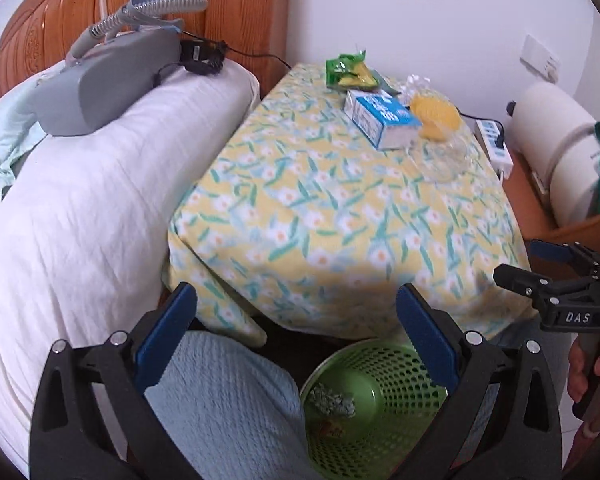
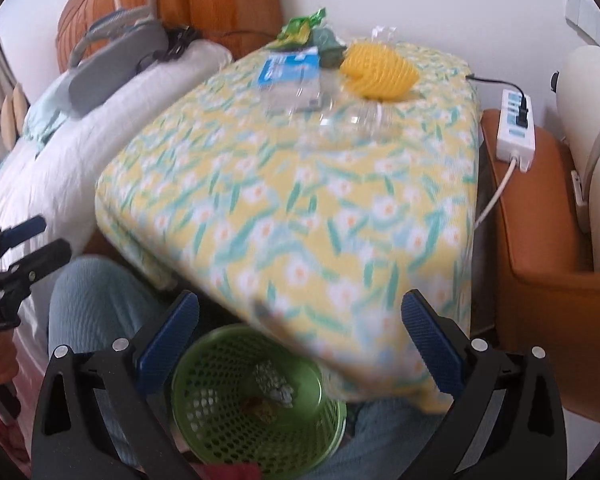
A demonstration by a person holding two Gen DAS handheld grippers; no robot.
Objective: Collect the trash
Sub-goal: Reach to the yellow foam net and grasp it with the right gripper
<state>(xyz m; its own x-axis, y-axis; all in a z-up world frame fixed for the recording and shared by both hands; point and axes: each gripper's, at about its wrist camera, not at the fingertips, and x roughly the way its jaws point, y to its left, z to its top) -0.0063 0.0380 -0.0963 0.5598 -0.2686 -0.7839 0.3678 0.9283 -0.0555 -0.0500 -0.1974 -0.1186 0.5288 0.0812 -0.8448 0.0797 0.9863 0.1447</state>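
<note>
A green mesh bin [image 1: 364, 404] sits on the floor below the table's near edge, with crumpled foil [image 1: 332, 402] and a small scrap inside; it also shows in the right wrist view [image 2: 256, 400]. At the table's far end lie a green wrapper [image 1: 350, 70], a blue-white carton [image 1: 380, 118], a yellow foam net [image 1: 434, 116] and clear plastic [image 1: 440, 156]. My left gripper [image 1: 296, 344] is open and empty over the bin. My right gripper [image 2: 300, 344] is open and empty, also above the bin [image 1: 540, 264].
The table [image 1: 320, 216] has a yellow floral cloth. A bed with a white pillow [image 1: 80, 208] and a grey device [image 1: 100, 84] is on the left. A power strip [image 2: 516, 128] and a brown cabinet [image 2: 540, 232] stand on the right. A knee [image 1: 220, 400] is beside the bin.
</note>
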